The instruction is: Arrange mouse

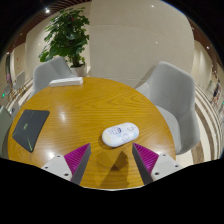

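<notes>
Just ahead of the parted jaws, the white mouse (121, 135) lies on the table (70, 110).

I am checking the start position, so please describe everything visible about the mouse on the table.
The mouse is white and oval with a smooth, plastic-looking shell and grey marks on top. It lies flat on the round wooden table, just ahead of the open gripper, slightly towards its right finger. Only the table touches it; no cable is visible.

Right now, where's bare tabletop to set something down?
Widest bare wood on the table: the centre, between the grey pad, the white box at the far edge and the mouse. Crowded just ahead of the open gripper, where the mouse lies.
</notes>
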`<state>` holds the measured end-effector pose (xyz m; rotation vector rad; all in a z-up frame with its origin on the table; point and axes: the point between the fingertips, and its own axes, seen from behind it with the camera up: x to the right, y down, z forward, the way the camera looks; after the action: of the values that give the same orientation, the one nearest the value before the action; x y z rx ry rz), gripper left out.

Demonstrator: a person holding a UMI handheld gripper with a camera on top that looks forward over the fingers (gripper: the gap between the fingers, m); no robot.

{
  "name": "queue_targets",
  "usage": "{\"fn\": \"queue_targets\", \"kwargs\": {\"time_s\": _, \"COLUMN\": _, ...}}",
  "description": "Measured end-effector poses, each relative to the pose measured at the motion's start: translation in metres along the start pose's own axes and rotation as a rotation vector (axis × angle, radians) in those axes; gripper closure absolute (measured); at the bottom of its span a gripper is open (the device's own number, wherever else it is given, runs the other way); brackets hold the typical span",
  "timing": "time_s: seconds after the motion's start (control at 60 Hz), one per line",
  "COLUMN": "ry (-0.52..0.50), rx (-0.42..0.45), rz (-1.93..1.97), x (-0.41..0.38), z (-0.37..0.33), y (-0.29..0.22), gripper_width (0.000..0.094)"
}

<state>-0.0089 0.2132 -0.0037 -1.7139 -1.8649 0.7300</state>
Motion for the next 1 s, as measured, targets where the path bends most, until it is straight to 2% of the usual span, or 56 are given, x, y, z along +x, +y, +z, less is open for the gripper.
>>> {"fn": "queue_targets", "kwargs": {"time_s": 0.183, "ry": -0.009, "rx": -0.011, "rz": 0.007, "x": 0.003, "z": 0.032, "y": -0.009, "gripper_width": 0.0061}}
{"fn": "queue_targets", "kwargs": {"time_s": 0.583, "ry": -0.013, "rx": 0.022, "rz": 0.011, "x": -0.007, "z": 0.072, "y": -0.045, "gripper_width": 0.0078}}
{"fn": "queue_targets", "kwargs": {"time_s": 0.65, "ry": 0.0, "rx": 0.025, "rz": 0.022, "x": -0.005, "z": 0.076, "y": -0.049, "gripper_width": 0.0114}}
{"fn": "queue_targets", "kwargs": {"time_s": 0.75, "ry": 0.024, "rx": 0.033, "rz": 0.046, "x": 0.0, "z": 0.078, "y": -0.051, "gripper_width": 0.0458}}
{"fn": "queue_targets", "kwargs": {"time_s": 0.9, "ry": 0.064, "rx": 0.019, "rz": 0.067, "x": 0.003, "z": 0.074, "y": -0.054, "gripper_width": 0.0545}}
{"fn": "queue_targets", "kwargs": {"time_s": 1.0, "ry": 0.074, "rx": 0.035, "rz": 0.1, "x": -0.008, "z": 0.058, "y": -0.074, "gripper_width": 0.0557}}
